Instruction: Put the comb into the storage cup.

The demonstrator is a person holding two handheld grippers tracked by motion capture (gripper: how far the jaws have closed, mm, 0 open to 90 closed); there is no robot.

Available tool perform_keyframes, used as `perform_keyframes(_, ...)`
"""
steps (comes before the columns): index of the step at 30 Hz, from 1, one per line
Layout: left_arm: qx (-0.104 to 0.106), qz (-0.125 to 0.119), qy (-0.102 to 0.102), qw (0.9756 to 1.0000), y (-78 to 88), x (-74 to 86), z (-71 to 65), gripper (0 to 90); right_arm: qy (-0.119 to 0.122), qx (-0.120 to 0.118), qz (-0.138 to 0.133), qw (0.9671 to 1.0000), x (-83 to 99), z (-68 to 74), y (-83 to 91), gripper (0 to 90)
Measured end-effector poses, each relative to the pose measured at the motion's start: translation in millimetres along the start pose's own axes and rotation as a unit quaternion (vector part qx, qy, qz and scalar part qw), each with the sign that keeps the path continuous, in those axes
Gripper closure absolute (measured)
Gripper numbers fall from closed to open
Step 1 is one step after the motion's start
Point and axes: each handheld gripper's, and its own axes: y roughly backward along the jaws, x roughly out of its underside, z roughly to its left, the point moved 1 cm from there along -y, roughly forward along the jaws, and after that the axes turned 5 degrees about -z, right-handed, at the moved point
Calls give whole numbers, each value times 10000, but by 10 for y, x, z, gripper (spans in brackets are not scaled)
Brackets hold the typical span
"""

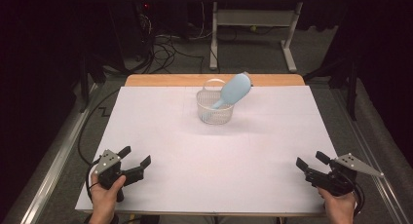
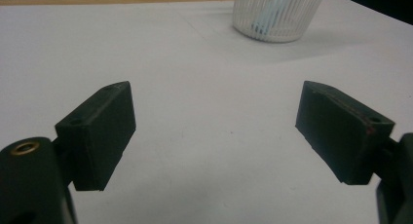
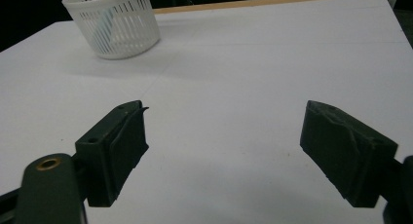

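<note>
A white slatted basket stands at the far middle of the white table. A light blue brush leans in it, handle down, head sticking out to the upper right. My left gripper rests at the near left corner in a hand, jaws wide apart with nothing between them. My right gripper sits at the near right corner, also open and empty. The left gripper view has the basket far ahead beyond the gripper. In the right gripper view the basket is at the upper left, past the gripper.
A wooden strip runs along the table's far edge. Behind it are a dark floor with cables and the grey legs of another table. Metal rails flank the table at left and right.
</note>
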Motion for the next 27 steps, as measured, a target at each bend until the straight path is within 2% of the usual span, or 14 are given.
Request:
perform_keyframes(16,-17,-9,17,10000,1,0,3,155,-48,85,41,9999,61,-63,-5,174)
perform_keyframes(19,-70,-38,68,9999,8,1,14,155,-40,44,47,10000,66,-63,-7,172)
perform_keyframes(27,-48,-34,56,10000,7,0,14,155,33,-7,107,9999,87,-44,-3,168)
